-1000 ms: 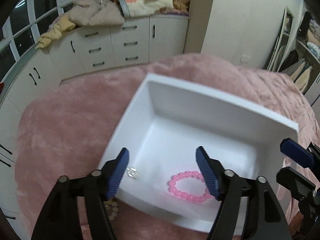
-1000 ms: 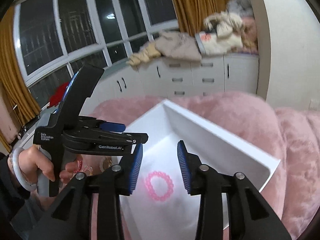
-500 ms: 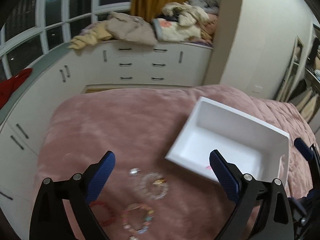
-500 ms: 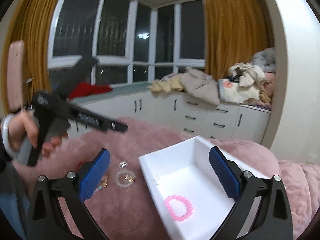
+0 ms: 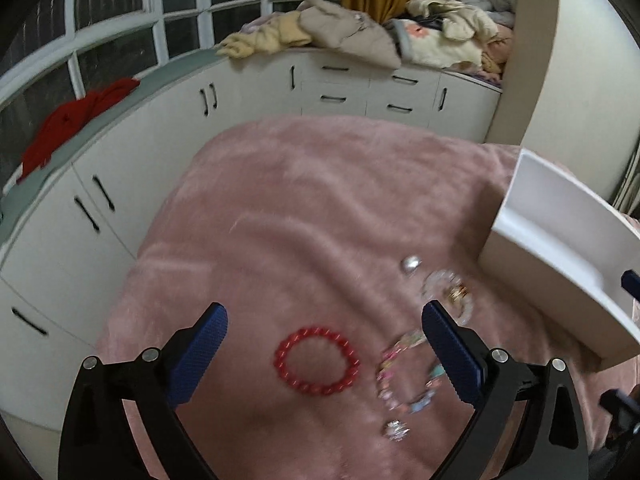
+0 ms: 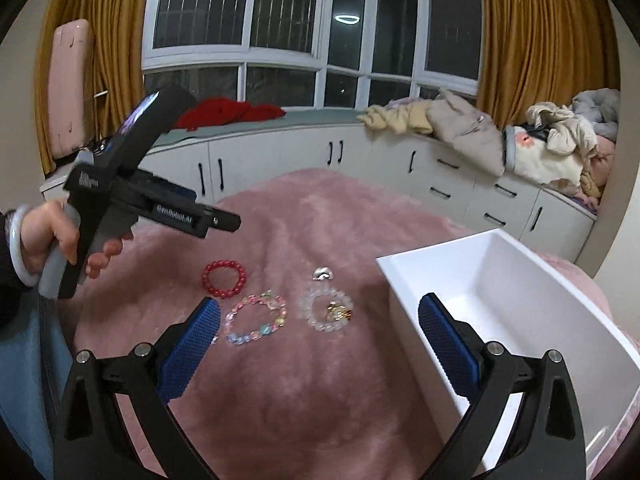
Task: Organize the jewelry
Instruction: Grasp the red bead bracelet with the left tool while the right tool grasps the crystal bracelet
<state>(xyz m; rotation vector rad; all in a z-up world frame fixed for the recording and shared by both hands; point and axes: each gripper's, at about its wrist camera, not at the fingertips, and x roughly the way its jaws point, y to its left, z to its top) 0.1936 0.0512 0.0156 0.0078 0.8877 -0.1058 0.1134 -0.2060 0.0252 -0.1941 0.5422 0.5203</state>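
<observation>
On the pink blanket point(image 5: 312, 208) lie a red bead bracelet point(image 5: 316, 361), a pastel bead bracelet point(image 5: 408, 376), a clear bead bracelet with a gold charm point(image 5: 448, 294), a silver piece point(image 5: 411, 264) and a small sparkly piece point(image 5: 396, 430). The white box point(image 5: 560, 264) stands to the right. My left gripper point(image 5: 326, 354) is open and empty, above the red bracelet. My right gripper point(image 6: 318, 344) is open and empty, held above the blanket between the bracelets point(image 6: 256, 318) and the box point(image 6: 512, 304). The left gripper's body point(image 6: 132, 196) shows in the right wrist view.
White cabinets point(image 6: 360, 160) with drawers curve round the far side under the windows, with piled clothes point(image 6: 552, 144) and a red cloth point(image 6: 228, 114) on top. The blanket's edge drops off at the left point(image 5: 132, 280).
Both grippers have pulled back from the white box and opened wide. The left gripper has swung left, from over the box to over the red bracelet. The pink bracelet stayed in the box.
</observation>
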